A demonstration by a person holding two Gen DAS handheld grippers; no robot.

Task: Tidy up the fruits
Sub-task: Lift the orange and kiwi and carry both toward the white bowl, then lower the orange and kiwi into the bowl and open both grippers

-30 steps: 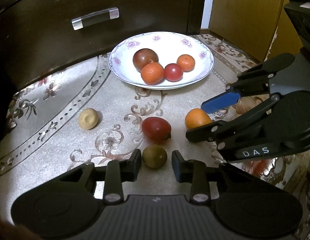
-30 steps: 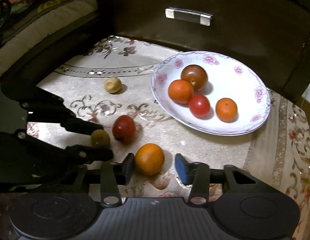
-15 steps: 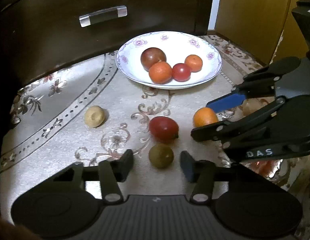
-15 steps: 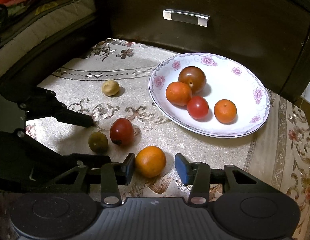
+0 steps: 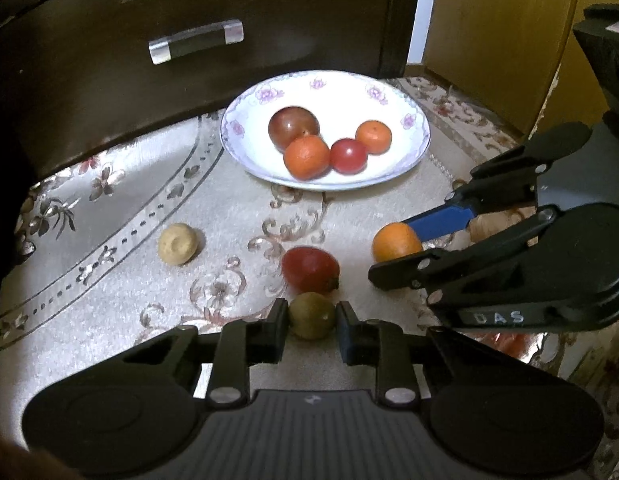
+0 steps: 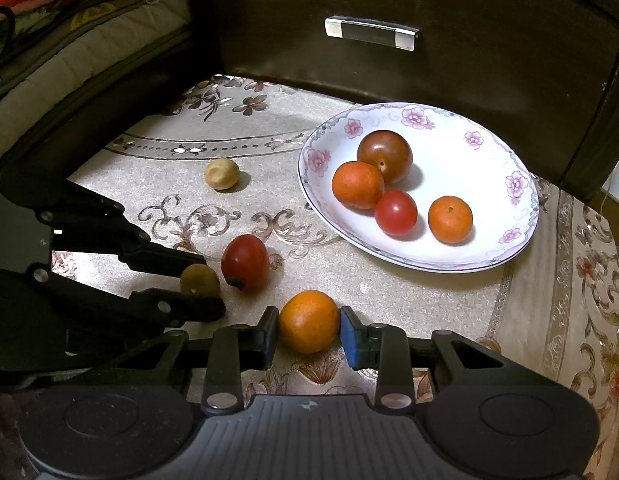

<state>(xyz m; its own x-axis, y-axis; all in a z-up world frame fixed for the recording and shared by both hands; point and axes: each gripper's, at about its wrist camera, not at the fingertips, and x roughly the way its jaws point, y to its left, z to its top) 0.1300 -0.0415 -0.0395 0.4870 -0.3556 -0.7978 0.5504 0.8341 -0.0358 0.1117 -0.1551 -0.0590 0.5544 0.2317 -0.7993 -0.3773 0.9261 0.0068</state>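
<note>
Item 1, green-brown fruit (image 5: 312,315): small, round, lower centre of the left wrist view, resting on the patterned cloth (image 5: 109,300) of the tabletop. The left gripper (image 5: 312,322) has closed on it, a pad against each flank. Touching or just beside it, above in the frame, lies the red oval fruit (image 5: 309,269).

Item 2, orange fruit (image 6: 308,326): round, lower centre of the right wrist view, on the same cloth. The right gripper (image 6: 308,330) is closing on it, jaws narrow, pads pressing both sides.

Item 3, pale tan fruit (image 5: 177,243): loose, left of centre, well apart from the rest.

Item 4, floral plate (image 5: 245,120): upper centre, holding four fruits; judged the destination.

Handling, as judged: both gripped fruits look light, smooth-skinned and liable to roll or slip. Their skins are probably soft enough to bruise, so light pressure across the widest part suits them. That is where the pads sit now.

Orientation: items 1 and 2 are near-spherical, with no clear long axis. A small mark shows on item 1 in the right wrist view. The red oval fruit has its long axis roughly left to right in the left wrist view, stem nub at its right end.
</note>
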